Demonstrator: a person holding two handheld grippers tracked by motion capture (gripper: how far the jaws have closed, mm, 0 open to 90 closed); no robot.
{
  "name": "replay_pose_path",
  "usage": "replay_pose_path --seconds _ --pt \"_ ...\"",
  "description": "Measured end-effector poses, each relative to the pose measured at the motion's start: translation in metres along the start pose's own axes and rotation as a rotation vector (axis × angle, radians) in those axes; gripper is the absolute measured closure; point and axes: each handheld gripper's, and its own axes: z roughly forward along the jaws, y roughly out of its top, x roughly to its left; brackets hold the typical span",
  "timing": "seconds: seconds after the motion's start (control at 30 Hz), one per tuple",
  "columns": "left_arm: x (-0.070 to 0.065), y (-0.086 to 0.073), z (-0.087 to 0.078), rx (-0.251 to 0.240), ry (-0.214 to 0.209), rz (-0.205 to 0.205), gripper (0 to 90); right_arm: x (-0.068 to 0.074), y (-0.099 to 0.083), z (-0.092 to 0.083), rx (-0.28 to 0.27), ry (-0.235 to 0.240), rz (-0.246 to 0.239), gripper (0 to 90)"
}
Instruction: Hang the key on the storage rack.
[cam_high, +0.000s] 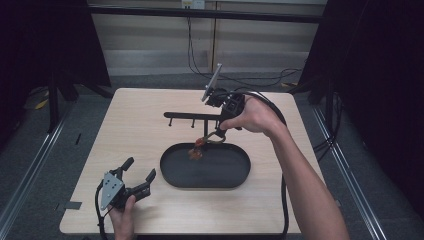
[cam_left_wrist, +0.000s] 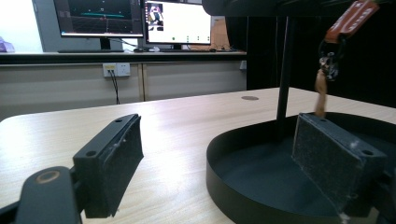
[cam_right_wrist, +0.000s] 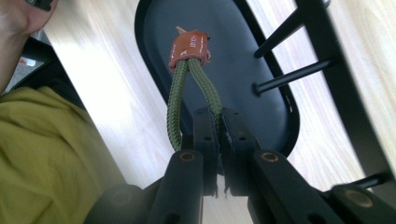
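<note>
A keychain (cam_high: 198, 146) with an olive-green cord loop (cam_right_wrist: 177, 102) and a brown leather tab (cam_right_wrist: 189, 46) hangs just above the far left part of a black oval tray (cam_high: 240, 172). My right gripper (cam_high: 216, 135) points down over it, and in the right gripper view its jaws (cam_right_wrist: 219, 116) are shut on one strand of the cord. In the left gripper view the keychain (cam_left_wrist: 348, 21) dangles at the top right. My left gripper (cam_high: 140, 168) rests at the front left of the table, open, with nothing between its pads (cam_left_wrist: 114, 158).
A black rack (cam_high: 192, 115) with short pegs (cam_right_wrist: 299, 72) stands just behind the tray, its post (cam_left_wrist: 284, 70) rising by the tray's rim (cam_left_wrist: 243, 140). The light wooden table (cam_high: 140, 130) has dark stands and cables around it.
</note>
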Motion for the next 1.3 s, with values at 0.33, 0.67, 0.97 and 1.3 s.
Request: replay_pose_path --seconds 0.33,0.67,0.97,1.3 --pt "-0.001 0.000 0.000 -0.003 0.002 -0.007 15.8 -0.014 0.004 0.002 -0.007 -0.009 0.043 85.4" --pt "-0.001 0.000 0.001 -0.012 0.000 -0.008 15.8 -0.024 0.008 0.002 -0.019 -0.056 0.055 85.2" --pt "-0.001 0.000 0.001 -0.010 0.000 -0.008 15.7 -0.031 0.010 0.003 -0.039 -0.057 0.054 83.7" --pt "-0.001 0.000 0.001 -0.011 0.000 -0.007 15.8 -0.036 0.010 0.005 -0.058 -0.056 0.056 79.7"
